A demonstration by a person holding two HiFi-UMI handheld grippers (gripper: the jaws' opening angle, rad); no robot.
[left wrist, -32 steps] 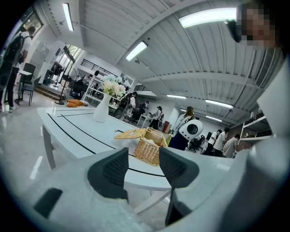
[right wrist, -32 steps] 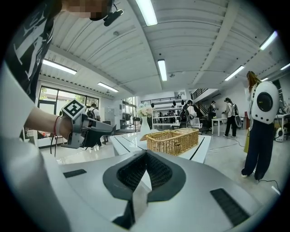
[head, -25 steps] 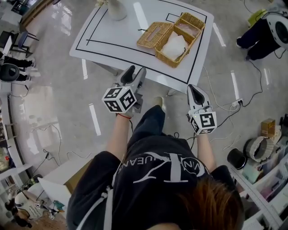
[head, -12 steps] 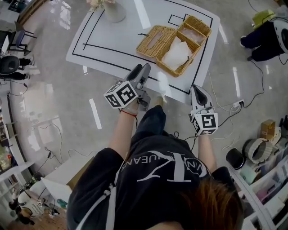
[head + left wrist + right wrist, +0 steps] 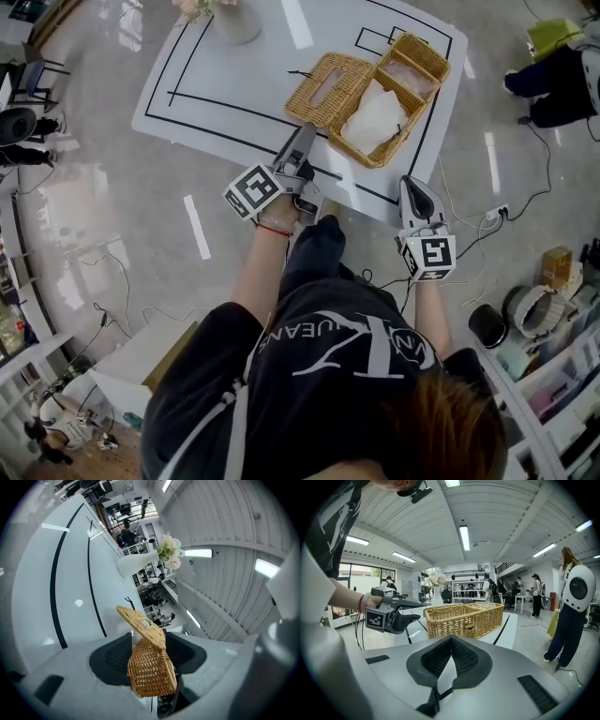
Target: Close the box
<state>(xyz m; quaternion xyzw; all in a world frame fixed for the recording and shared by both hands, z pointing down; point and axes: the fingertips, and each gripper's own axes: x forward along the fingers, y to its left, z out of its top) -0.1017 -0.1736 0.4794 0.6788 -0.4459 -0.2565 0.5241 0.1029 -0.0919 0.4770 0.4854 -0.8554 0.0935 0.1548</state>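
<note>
On the tabletop [image 5: 234, 84], box [image 5: 464, 620]: a woven wicker box is being carried there with its top open, and the vase [image 5: 234, 19] is standing well apart from it.
Lid [image 5: 328, 86]: it is being left folded back flat beside the box, on the side towards the vase. A white lining [image 5: 375, 108] is being left exposed inside the box.
Handling: the wicker is being judged light and fairly stiff, with a rough weave that is unlikely to slip. A gentle touch is being called for, since a hard squeeze could crack the strands.
Hold: the lid's free edge, farthest from the box, is being judged the best place to be pinched or lifted from beneath for swinging it over.
Left hand-held gripper [image 5: 303, 134]: it is being held rolled onto its side, just short of the lid's near corner. Its jaws have just been opening and are being kept wide apart with nothing gripped; the box is only being seen beyond the gap.
Right hand-held gripper [image 5: 410, 186]: it is being held near the box's near corner, apart from it, with its jaws being kept pressed together on nothing.
</note>
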